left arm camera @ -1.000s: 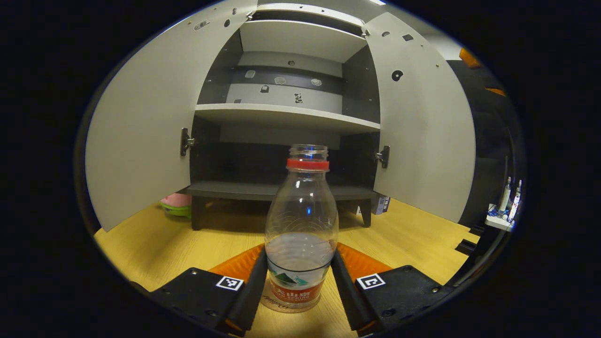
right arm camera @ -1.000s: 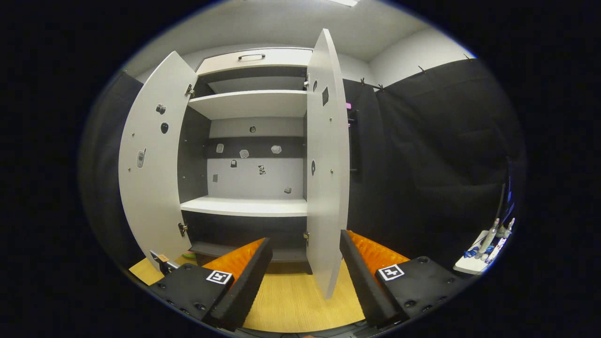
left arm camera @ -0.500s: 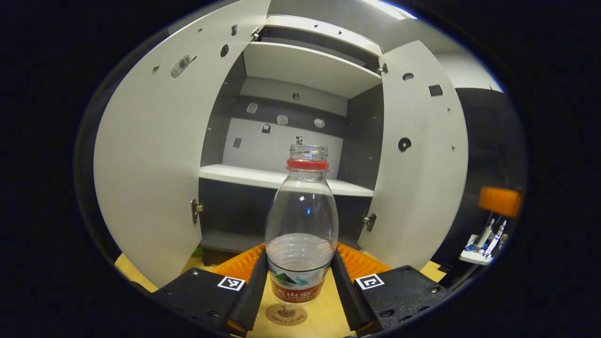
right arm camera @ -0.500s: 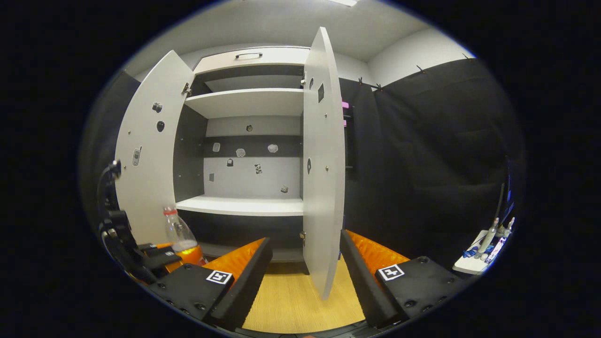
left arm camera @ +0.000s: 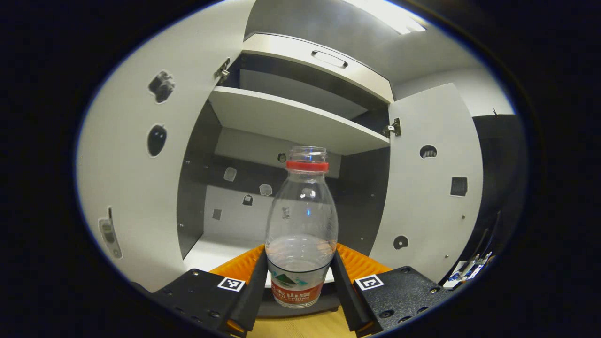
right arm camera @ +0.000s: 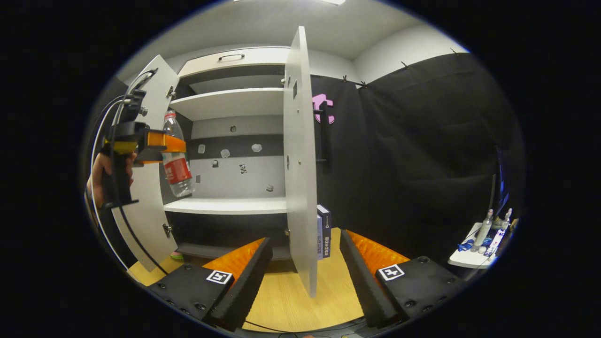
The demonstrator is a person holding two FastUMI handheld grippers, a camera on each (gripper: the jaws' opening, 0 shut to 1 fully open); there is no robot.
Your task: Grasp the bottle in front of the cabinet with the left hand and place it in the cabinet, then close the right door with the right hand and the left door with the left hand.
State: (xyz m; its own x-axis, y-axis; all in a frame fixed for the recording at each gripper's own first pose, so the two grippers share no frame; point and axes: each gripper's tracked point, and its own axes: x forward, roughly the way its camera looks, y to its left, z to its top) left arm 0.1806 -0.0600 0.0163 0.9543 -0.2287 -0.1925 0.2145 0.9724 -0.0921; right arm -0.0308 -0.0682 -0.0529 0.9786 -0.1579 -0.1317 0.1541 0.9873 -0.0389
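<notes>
**Lifting bottle to middle-shelf height, placement pending**

Holding the bottle (left arm camera: 301, 225) upright, the left tongs (left arm camera: 300, 286) clamp it low on its labelled body, one finger pressed on each side. A second ago the bottle stood on the wooden floor in front of the cabinet; it has since been raised, and its base now hangs clear, about level with the white middle shelf (left arm camera: 211, 249) straight ahead of the tongs. In the right gripper view the bottle (right arm camera: 176, 157) is seen in the air just before the cabinet opening, held by the left tongs (right arm camera: 157, 143) with a hand (right arm camera: 96, 176) on the grip.

Judgement: grasp and lift are done; the carry forward onto the shelf comes next, then release.

Right tongs (right arm camera: 305, 277) stand open and empty, low over the floor, with the edge of the right door (right arm camera: 298, 159) straight ahead between the fingers. Both this door and the left door (left arm camera: 136, 178) are wide open, neither touched.

Hard to make out: no cap shows above the bottle's red neck ring; a little liquid seems to sit in the lower half. The shelf's front edge is partly hidden behind the bottle and fingers, so clearance under the base cannot be judged.
</notes>
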